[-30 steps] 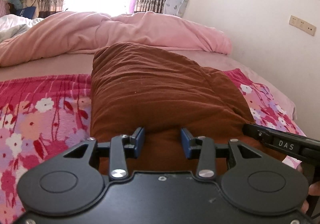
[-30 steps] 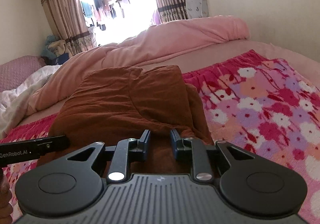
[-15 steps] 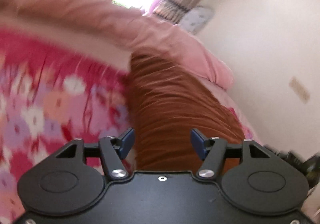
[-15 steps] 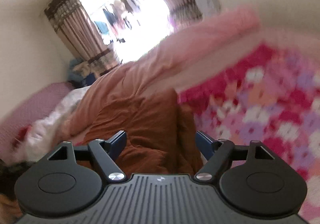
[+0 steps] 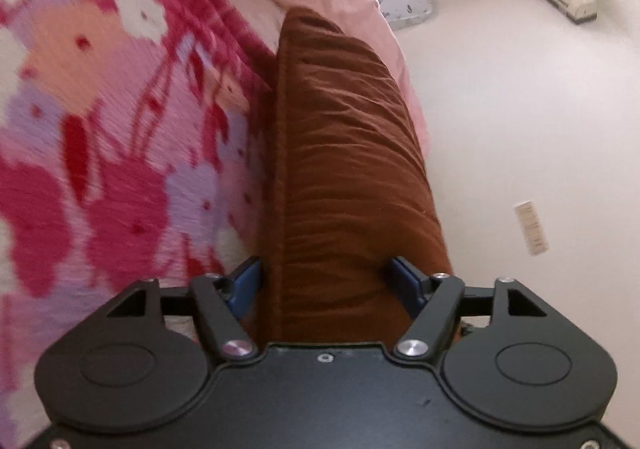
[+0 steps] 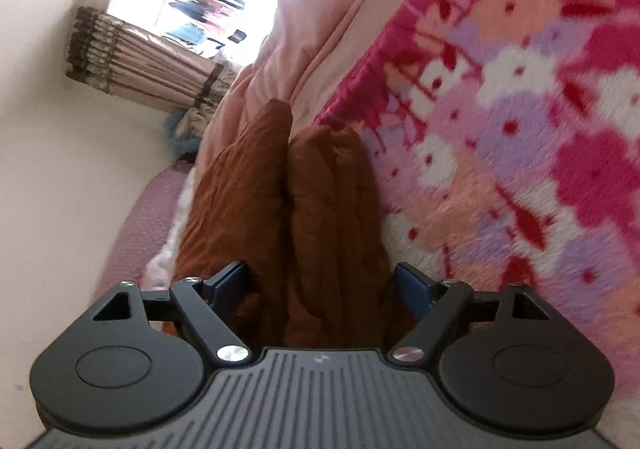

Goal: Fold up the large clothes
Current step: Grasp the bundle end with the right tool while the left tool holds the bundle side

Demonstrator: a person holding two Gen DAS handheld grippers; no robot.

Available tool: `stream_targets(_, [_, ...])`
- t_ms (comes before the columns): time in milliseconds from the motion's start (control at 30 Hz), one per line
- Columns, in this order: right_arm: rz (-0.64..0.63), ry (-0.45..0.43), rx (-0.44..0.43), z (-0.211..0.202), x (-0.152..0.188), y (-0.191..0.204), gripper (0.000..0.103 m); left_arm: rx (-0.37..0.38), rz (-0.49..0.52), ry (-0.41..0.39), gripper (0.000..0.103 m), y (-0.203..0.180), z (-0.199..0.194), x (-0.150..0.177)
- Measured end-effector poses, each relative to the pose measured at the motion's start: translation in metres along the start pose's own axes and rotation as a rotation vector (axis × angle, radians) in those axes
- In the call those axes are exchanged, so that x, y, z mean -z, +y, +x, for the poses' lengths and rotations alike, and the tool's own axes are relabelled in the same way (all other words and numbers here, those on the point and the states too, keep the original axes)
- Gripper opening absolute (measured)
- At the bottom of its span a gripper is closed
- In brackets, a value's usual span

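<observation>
Garment (image 5: 348, 169), rust-brown and finely wrinkled, folded into thick bundle.

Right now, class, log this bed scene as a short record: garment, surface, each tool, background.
garment: brown folded clothing, bundle standing between both tools' fingers
surface: pink floral blanket
left tool: open, fingers either side of the bundle
right tool: open, straddling the bundle
background: pink duvet, striped curtain, white wall
</observation>
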State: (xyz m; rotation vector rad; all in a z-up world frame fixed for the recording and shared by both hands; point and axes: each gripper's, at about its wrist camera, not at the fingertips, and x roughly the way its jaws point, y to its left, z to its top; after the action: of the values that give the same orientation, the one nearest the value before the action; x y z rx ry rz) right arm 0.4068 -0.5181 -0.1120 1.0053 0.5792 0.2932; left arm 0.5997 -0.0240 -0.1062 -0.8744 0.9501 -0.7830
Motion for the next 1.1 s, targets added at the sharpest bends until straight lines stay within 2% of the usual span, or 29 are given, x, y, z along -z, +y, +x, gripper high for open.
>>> stream_targets(200, [-0.038,0.029,-0.037,0.021,-0.007,0.006,0.095,0.074,-0.052,0.022,0.085,0.007,0.025,-0.010])
stream_targets(300, [-0.049,0.037,-0.054,0.028,-0.009,0.009,0.096,0.072,-0.028,0.030,0.088,0.001,0.033,-0.012])
stream_targets(433, [-0.072,0.021,-0.051,0.034,-0.005,0.015,0.096,0.054,-0.050,0.041,0.090,-0.007,0.041,-0.016])
stream_targets(500, [-0.075,0.004,-0.042,0.035,-0.003,0.018,0.096,0.037,-0.050,0.045,0.088,-0.012,0.045,-0.016])
stream_targets(633, [-0.006,-0.010,-0.038,0.033,-0.001,0.012,0.070,0.052,-0.061,0.045,0.083,-0.016,0.041,-0.013])
stream_targets(700, [0.021,-0.019,-0.058,0.029,0.002,0.010,0.060,0.029,-0.042,0.031,0.082,-0.025,0.035,-0.009])
stream_targets(767, [0.011,-0.034,-0.049,0.024,0.005,0.019,0.050,0.022,-0.023,0.024,0.080,-0.036,0.029,-0.007])
stream_targets(833, [-0.007,-0.048,-0.040,0.020,0.010,0.031,0.047,0.024,-0.004,0.009,0.079,-0.047,0.017,-0.009])
stream_targets(1000, [-0.067,-0.032,-0.100,0.015,0.029,0.077,0.046,0.026,0.068,-0.039,0.080,-0.075,-0.052,-0.013])
stream_targets(1100, [-0.101,-0.016,-0.145,0.016,0.045,0.108,0.047,0.025,0.097,-0.072,0.080,-0.078,-0.102,-0.008])
